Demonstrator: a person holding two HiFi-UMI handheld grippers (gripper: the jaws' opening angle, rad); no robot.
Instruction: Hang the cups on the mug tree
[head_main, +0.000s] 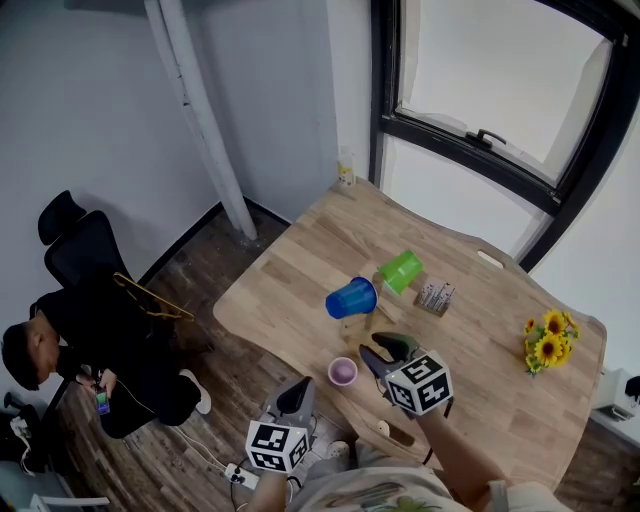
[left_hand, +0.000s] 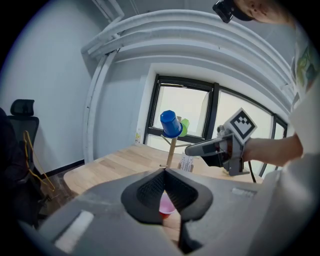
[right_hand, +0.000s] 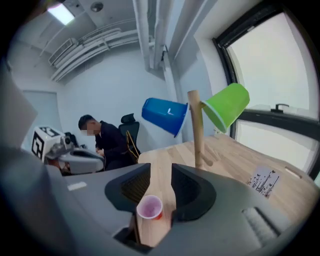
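You're holding the R gripper (head_main: 385, 350) w/ jaws apart, clamping nothing; the pink cup (head_main: 343, 371) is sitting on the desk (head_main: 470, 330) just beside it, near the front edge. L gripper (head_main: 296, 397), jaws together, is hanging past that edge over the floor (head_main: 230, 370). Mug tree (head_main: 352, 324) w/ blue cup (head_main: 351, 298) & green cup (head_main: 400, 271) is standing mid-desk, bare wood around.

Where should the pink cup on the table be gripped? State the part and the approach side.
Grip the pink cup across its wall just under the rim: it stands upright, mouth up, with free table all round. Come from the near edge with the right gripper, whose open jaws line up with it.
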